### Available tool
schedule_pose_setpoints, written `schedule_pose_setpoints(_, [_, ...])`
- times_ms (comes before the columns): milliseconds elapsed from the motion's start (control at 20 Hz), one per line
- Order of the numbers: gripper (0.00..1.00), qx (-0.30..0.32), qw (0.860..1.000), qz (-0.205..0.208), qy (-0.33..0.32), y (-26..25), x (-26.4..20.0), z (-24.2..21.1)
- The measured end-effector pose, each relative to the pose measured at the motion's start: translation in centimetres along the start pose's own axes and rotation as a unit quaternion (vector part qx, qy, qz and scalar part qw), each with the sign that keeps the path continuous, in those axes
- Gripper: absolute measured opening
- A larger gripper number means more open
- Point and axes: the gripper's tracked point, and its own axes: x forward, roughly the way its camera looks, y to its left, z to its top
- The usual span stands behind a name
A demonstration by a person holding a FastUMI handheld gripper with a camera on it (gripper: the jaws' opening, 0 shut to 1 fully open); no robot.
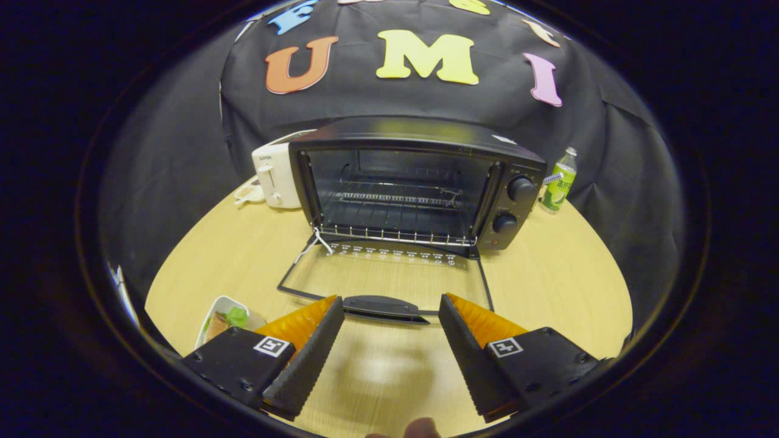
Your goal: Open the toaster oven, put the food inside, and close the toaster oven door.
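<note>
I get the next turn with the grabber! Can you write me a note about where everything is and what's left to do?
Gripper: open, holding nothing, fingers on either side of the door handle, which sits just ahead between them.
Toaster oven: glass door already folded down flat on the wooden table; wire rack inside looks bare.
Food: in a white dish beside the left finger.
Done: door opened.
Left: pick up the food, put it on the rack, then close the door.

The wooden table carries toaster oven, white toaster, bottle, food tray.
</note>
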Motion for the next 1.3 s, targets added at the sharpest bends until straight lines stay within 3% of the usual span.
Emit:
schedule_pose_setpoints(250, [1.0,0.024,0.996,0.083,0.028,0.8,-6.2,2.9])
schedule_pose_setpoints(450, [0.99,0.073,0.98,0.163,0.089,2.7,-9.3,3.2])
schedule_pose_setpoints(600, [1.0,0.112,0.964,0.205,0.126,4.8,-10.2,2.6])
schedule_pose_setpoints(750, [1.0,0.167,0.928,0.272,0.194,8.6,-10.5,0.7])
schedule_pose_setpoints(1050, [0.94,0.226,0.881,0.291,0.297,12.3,-8.2,-4.1])
schedule_pose_setpoints(1300, [0.81,0.214,0.868,0.306,0.327,14.9,-6.1,-6.7])
